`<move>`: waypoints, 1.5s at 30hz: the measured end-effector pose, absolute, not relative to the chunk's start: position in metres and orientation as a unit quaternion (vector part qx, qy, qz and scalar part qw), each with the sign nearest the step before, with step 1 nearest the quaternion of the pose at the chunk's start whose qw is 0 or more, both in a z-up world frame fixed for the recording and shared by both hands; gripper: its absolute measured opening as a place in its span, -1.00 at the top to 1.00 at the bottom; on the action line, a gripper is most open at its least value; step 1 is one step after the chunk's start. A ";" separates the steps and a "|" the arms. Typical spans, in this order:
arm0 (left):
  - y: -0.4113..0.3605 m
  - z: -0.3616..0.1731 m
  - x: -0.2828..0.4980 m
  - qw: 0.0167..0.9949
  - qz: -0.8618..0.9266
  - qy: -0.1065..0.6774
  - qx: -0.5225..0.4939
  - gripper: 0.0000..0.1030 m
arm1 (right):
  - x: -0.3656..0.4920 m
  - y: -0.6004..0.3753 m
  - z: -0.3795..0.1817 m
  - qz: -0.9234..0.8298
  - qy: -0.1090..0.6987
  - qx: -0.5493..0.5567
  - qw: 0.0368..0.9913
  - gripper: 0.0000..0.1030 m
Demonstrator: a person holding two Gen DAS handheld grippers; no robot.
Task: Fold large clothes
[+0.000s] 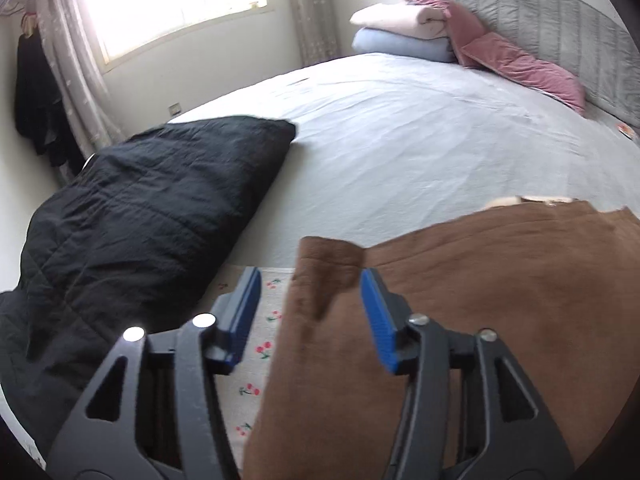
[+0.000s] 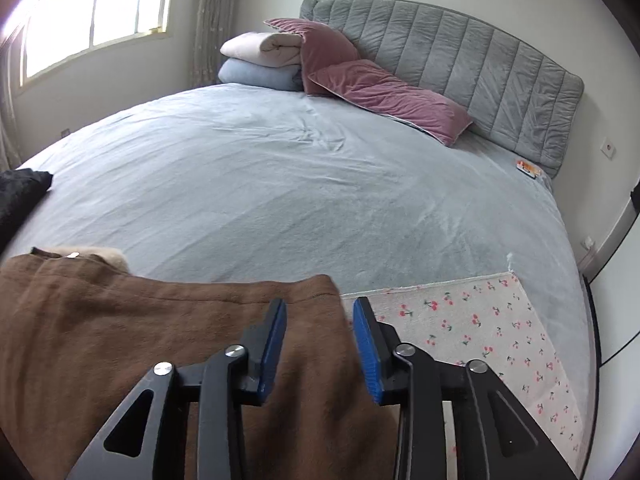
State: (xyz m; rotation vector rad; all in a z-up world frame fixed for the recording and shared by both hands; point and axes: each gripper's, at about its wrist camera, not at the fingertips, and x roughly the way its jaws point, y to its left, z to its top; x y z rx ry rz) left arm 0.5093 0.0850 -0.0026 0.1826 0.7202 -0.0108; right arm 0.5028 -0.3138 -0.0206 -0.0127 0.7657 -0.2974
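A brown garment point(image 1: 460, 300) lies flat at the near edge of the bed, with a cream lining showing at its far edge. My left gripper point(image 1: 312, 300) hovers open over the garment's left edge. One blue pad point(image 1: 250, 304) is over the cherry-print cloth and the other sits over the brown fabric, gripping nothing. In the right wrist view the same brown garment point(image 2: 140, 340) fills the lower left. My right gripper point(image 2: 320, 332) stands open above its right corner, and neither pad presses on the cloth.
A black quilted jacket point(image 1: 140, 220) lies on the bed's left side. A cherry-print cloth point(image 2: 500, 332) covers the near right corner. The grey sheet point(image 2: 280, 184) stretches back to pink pillows point(image 2: 384, 92), folded blankets point(image 2: 260, 60) and a grey headboard point(image 2: 480, 64). Dark clothes point(image 1: 36, 112) hang by the window.
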 end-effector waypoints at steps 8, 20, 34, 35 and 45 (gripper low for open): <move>0.001 -0.022 0.510 0.906 -0.099 0.401 0.089 -0.35 | 0.497 -0.197 -0.046 0.009 0.409 0.022 0.912 -0.13; 0.166 -0.044 0.496 0.886 0.056 0.458 0.043 -0.48 | 0.435 -0.356 -0.060 -0.172 0.438 0.046 0.881 -0.13; 0.013 -0.025 0.376 0.895 -0.131 0.423 0.058 -0.61 | 0.368 -0.170 -0.048 0.019 0.427 -0.006 0.904 -0.29; 0.021 -0.034 0.376 0.893 -0.117 0.430 0.056 -0.61 | 0.366 -0.175 -0.057 0.014 0.435 -0.002 0.900 -0.29; 0.155 -0.052 0.336 0.903 0.000 0.429 0.023 -0.76 | 0.291 -0.300 -0.075 -0.051 0.418 0.097 0.902 -0.29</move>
